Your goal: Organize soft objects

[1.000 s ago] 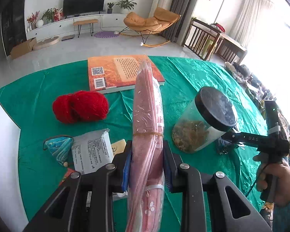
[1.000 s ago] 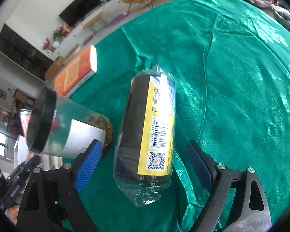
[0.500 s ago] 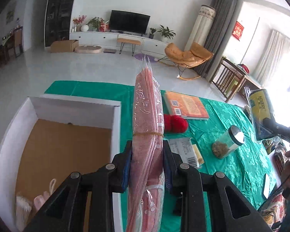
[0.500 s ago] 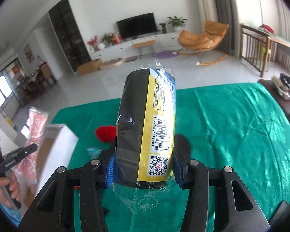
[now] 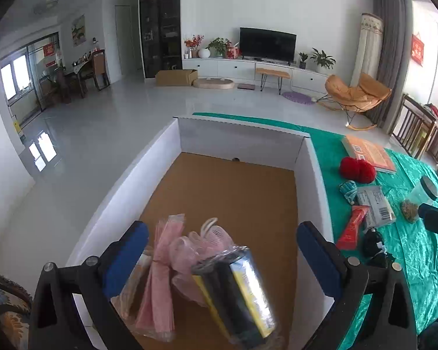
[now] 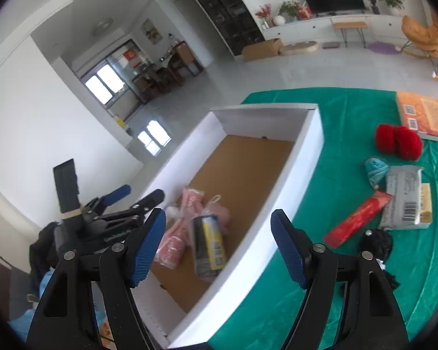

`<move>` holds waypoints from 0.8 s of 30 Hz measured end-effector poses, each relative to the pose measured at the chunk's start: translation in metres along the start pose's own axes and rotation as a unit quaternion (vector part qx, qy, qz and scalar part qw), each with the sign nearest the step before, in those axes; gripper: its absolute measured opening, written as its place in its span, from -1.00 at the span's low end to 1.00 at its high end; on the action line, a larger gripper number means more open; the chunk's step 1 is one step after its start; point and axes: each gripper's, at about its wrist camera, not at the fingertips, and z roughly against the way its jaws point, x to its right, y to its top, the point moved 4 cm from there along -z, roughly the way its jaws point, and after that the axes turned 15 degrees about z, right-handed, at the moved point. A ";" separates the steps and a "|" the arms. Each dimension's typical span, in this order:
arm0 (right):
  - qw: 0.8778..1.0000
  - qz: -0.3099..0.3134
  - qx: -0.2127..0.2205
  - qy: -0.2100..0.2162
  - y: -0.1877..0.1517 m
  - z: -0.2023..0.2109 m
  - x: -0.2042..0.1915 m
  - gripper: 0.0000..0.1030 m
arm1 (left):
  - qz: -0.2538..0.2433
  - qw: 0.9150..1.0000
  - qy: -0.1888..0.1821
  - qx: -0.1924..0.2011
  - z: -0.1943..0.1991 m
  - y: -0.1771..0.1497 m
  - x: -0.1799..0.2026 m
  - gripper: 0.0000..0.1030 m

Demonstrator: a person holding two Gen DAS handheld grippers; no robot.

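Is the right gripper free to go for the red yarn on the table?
Probably yes. The right gripper is open and empty over the box, and the red yarn lies in the open on the green cloth with nothing over it.

White-walled box (image 5: 312, 169) with plain brown floor. Inside: pale pink cloth pack (image 5: 157, 285), pink mesh puff (image 5: 201, 242), black-and-yellow pack (image 5: 236, 294) in clear wrap, barcode on yellow side. Emerald green tablecloth (image 6: 347, 116) with faint tonal pattern. On it: bright red yarn (image 6: 400, 141), teal-blue yarn (image 6: 375, 169), orange book (image 6: 426, 113) with QR codes, red flat pack (image 6: 359, 218), grey pouch (image 6: 404, 201) with black print, black bundle (image 6: 375, 243). Blue pads on black gripper fingers (image 6: 147, 245).
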 end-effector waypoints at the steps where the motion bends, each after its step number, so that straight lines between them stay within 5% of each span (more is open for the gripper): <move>1: 0.999 0.005 0.002 -0.046 -0.014 0.008 0.016 0.50 | -0.006 1.000 -0.028 -0.004 0.005 -0.007 0.018 0.96; 5: 0.966 -0.023 -0.041 -0.252 -0.097 0.039 0.107 0.52 | -0.060 0.986 -0.153 -0.035 0.027 -0.058 0.109 0.96; 8: 0.934 -0.087 -0.093 -0.335 -0.163 0.050 0.168 0.52 | -0.106 0.972 -0.191 -0.085 0.019 -0.117 0.173 0.96; 13: 0.915 -0.117 -0.101 -0.374 -0.212 0.070 0.196 0.52 | -0.146 0.967 -0.144 -0.149 -0.043 -0.189 0.213 0.96; 18: 0.912 -0.146 -0.088 -0.373 -0.225 0.079 0.207 0.52 | -0.136 0.977 -0.085 -0.137 -0.090 -0.191 0.198 0.96; 24: 0.910 -0.144 -0.088 -0.380 -0.230 0.078 0.205 0.60 | -0.134 0.981 -0.062 -0.126 -0.117 -0.190 0.186 0.99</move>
